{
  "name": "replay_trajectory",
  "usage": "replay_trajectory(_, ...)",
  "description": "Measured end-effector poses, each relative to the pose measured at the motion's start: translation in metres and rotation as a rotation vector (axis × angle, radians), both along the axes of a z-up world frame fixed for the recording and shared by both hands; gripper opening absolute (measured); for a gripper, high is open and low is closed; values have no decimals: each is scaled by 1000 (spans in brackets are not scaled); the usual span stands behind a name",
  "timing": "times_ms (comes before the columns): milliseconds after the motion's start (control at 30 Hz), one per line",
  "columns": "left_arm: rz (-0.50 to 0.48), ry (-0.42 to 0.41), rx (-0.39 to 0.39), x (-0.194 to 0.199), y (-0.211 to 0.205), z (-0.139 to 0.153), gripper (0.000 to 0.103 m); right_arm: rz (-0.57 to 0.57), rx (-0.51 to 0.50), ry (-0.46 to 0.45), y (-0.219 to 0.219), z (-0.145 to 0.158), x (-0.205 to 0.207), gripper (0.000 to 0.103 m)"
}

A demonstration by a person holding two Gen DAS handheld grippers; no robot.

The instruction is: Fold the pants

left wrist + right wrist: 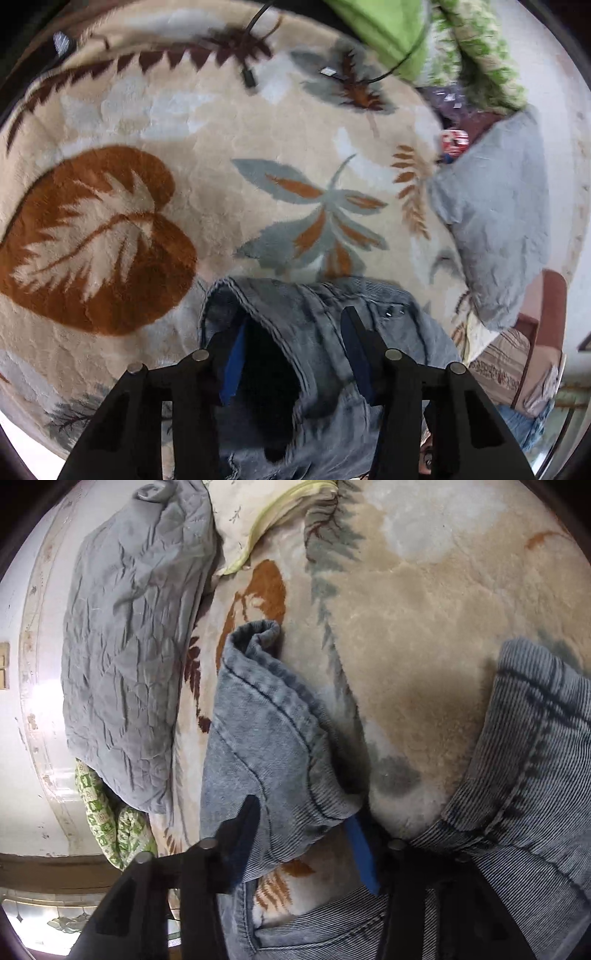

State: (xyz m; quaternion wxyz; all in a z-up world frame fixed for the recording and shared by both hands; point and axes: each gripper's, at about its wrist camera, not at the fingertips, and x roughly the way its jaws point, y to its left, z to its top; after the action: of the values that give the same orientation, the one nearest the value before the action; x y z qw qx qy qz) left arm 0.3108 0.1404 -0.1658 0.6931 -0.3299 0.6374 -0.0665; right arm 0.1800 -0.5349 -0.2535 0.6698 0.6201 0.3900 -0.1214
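Left tool [295, 354] sits low in its own view, its two black fingers with blue pads spread fairly wide around a bunched fold of the blue-grey denim pants [317, 325]; the fabric fills the gap between them, but whether the pads actually pinch it cannot be told. Right tool [306, 834] likewise has its fingers apart on either side of a hemmed fold of the pants [258, 738], with denim lying between the pads and a second stretch of the same garment rising along the right edge of that view. Whether it clamps the cloth is also unclear.

Under the denim lies a cream blanket [221, 122] patterned with rust-brown and grey-blue leaves. Just beyond, at the blanket's side, rests a crumpled grey quilted pillow [129, 635]. Near it in the right wrist view is a pale floral pillow with yellow-green piping [258, 520]. Farther off in the left wrist view, a bright green cloth [384, 33] and a thin black cable [255, 22] lie at the blanket's far edge.
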Motion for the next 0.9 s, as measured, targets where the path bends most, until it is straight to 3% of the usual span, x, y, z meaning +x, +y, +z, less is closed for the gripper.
replay_trajectory(33, 9, 16, -2, 2, 0, -5, 51, -1, 1, -1, -1, 0, 0, 44)
replay_trajectory(100, 35, 18, 19, 5, 0, -11, 35, 5, -13, -10, -3, 2, 0, 31)
replay_trajectory(133, 50, 3, 36, 6, 1, -11, 16, 11, -30, -18, -5, 4, 1, 27)
replay_trajectory(233, 63, -103, 78, 7, 2, 3, 3, 15, -70, -42, -7, 11, 3, 21)
replay_trajectory(433, 19, -330, 107, 2, -12, 59, 2, 16, -180, -129, -14, 44, 6, 18)
replay_trajectory(633, -131, -555, 108, -23, -49, 137, 2, -9, -242, -221, -28, 84, -22, 17)
replay_trajectory(800, -322, -755, 142, -88, -73, 187, 2, -37, -255, -279, -42, 108, -79, 16)
replay_trajectory(900, -408, -827, 153, -137, -76, 194, 2, -45, -266, -299, -46, 118, -133, 16)
